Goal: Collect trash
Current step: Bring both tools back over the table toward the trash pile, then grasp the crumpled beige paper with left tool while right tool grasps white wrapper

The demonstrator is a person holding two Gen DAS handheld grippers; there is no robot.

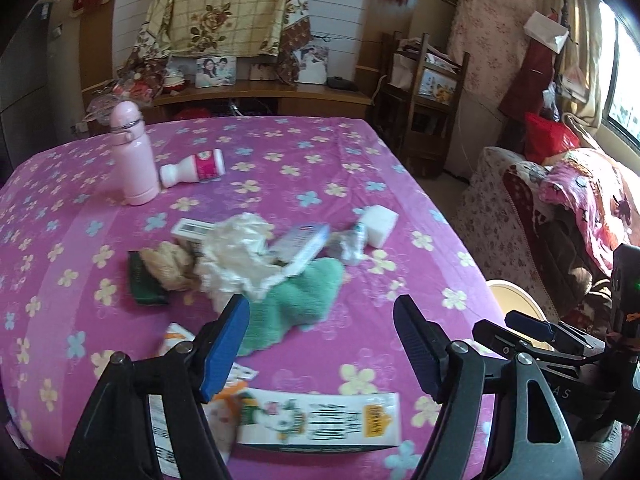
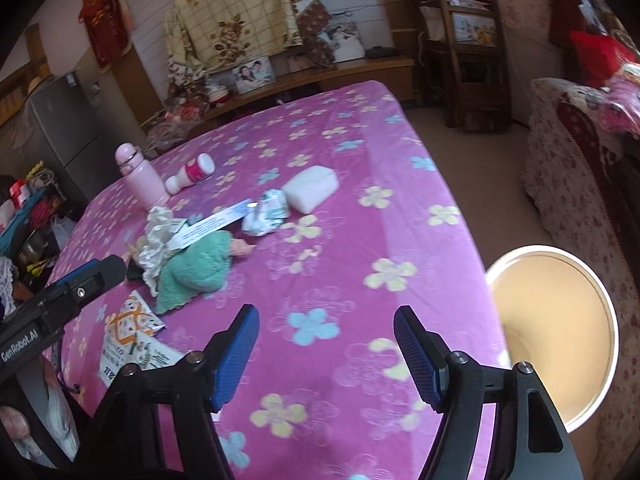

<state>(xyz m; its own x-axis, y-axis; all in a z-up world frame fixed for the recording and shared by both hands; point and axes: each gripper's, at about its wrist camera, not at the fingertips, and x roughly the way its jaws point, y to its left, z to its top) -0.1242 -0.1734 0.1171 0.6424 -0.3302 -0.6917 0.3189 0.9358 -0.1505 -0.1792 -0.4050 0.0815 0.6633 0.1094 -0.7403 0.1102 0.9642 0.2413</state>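
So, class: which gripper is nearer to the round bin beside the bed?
Right. The right gripper hovers over the bed edge with the bin just to its right; the left gripper sits farther left, over the scattered trash.

Purple flowered bed [image 1: 304, 152], pink flask [image 1: 134, 156] upright, white bottle [image 1: 194, 168] lying, green cloth [image 1: 296, 300], carton [image 1: 320, 420]
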